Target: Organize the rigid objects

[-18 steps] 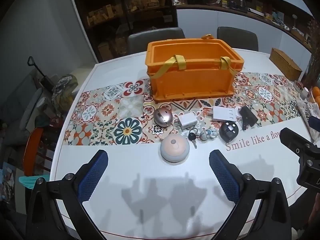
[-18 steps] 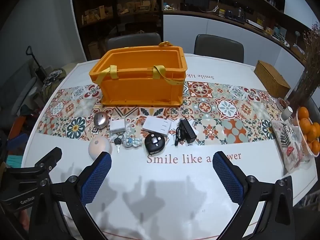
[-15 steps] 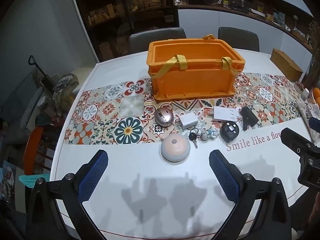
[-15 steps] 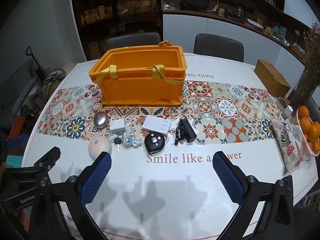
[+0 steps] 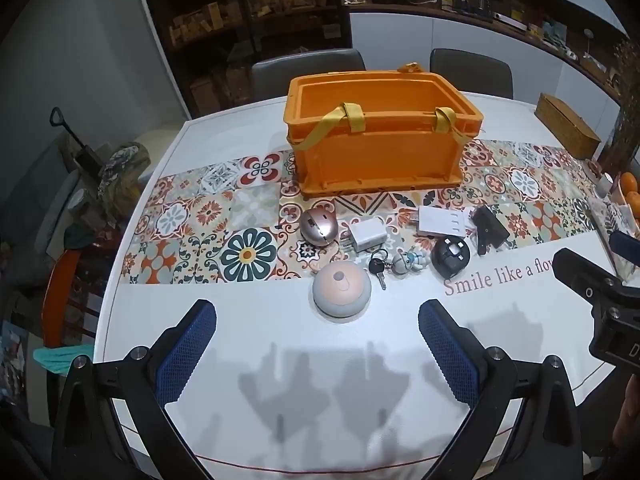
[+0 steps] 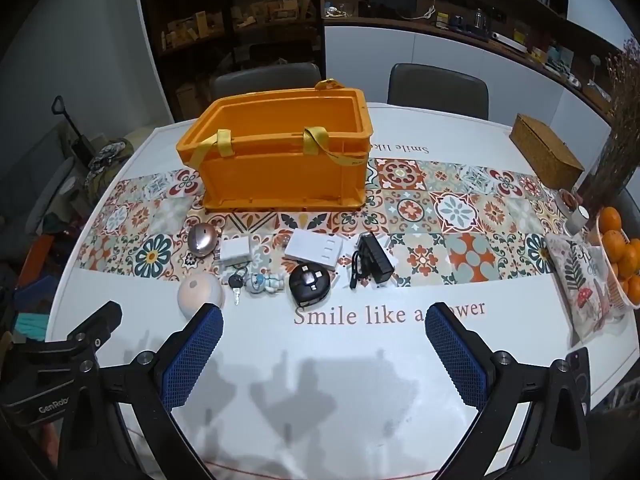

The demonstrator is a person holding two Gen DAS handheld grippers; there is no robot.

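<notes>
Now both grippers spread wide over the table (image 5: 248, 320), nothing held.

Left gripper (image 5: 316, 338) sits low in left wrist view, blue pads apart w/ nothing btwn; right gripper (image 6: 324, 344) same in right wrist view, low centre. Orange crate (image 5: 380, 148) stands upper centre on the tiled runner (image 5: 208, 224), yellow straps draped over its front rim. Small items lie in a loose cluster just below it, mid-frame: pink mouse (image 5: 319, 227), white charger (image 5: 367, 236), white switch plate (image 5: 442, 222), black adapter (image 5: 490, 230), keys (image 5: 378, 267) w/ a small figurine (image 5: 408, 261), round black reel (image 5: 450, 257), pink-grey dome (image 5: 342, 290) closest to the left gripper. Wicker box (image 6: 546, 156) sits far right; oranges (image 6: 620, 248) at right edge.
</notes>
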